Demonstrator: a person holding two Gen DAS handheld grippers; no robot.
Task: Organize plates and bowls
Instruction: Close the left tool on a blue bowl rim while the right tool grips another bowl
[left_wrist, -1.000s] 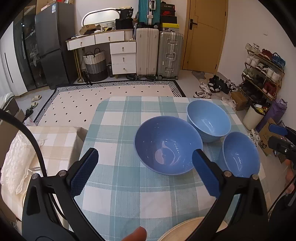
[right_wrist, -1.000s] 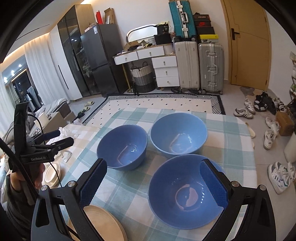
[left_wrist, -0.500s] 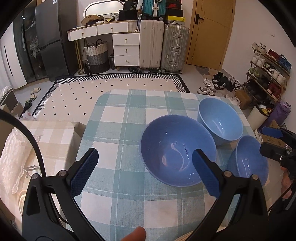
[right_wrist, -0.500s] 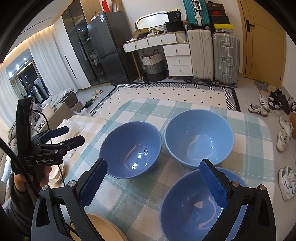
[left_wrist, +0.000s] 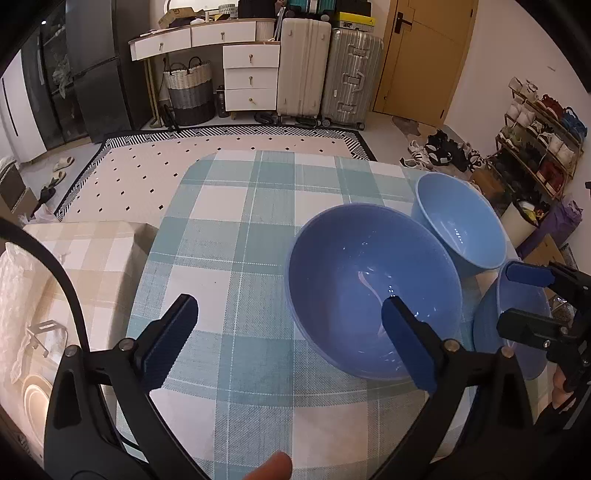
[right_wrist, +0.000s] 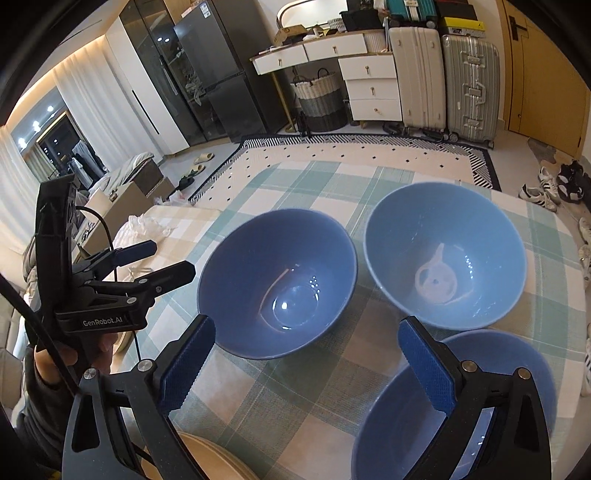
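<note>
Three empty blue bowls stand close together on the checked tablecloth (left_wrist: 240, 229). The dark blue bowl (left_wrist: 373, 291) (right_wrist: 277, 288) is the left one. A lighter bowl (left_wrist: 461, 221) (right_wrist: 443, 254) sits behind and to its right. The third bowl (left_wrist: 517, 354) (right_wrist: 461, 406) is nearest the right side. My left gripper (left_wrist: 290, 317) (right_wrist: 162, 260) is open, its right finger over the dark bowl and holding nothing. My right gripper (right_wrist: 304, 336) (left_wrist: 524, 301) is open above the third bowl's rim, empty. A beige plate (right_wrist: 207, 458) shows at the table's near edge.
A lower surface with a beige checked cloth (left_wrist: 85, 251) adjoins the table on the left, with pale plates (left_wrist: 33, 395) on it. A patterned rug (left_wrist: 155, 173), suitcases (left_wrist: 328, 74) and a shoe rack (left_wrist: 539, 140) lie beyond the table.
Both grippers have shifted left and lower over the table, so the bowls sit further right in each view. The bowls have not moved. Both grippers stay open.
</note>
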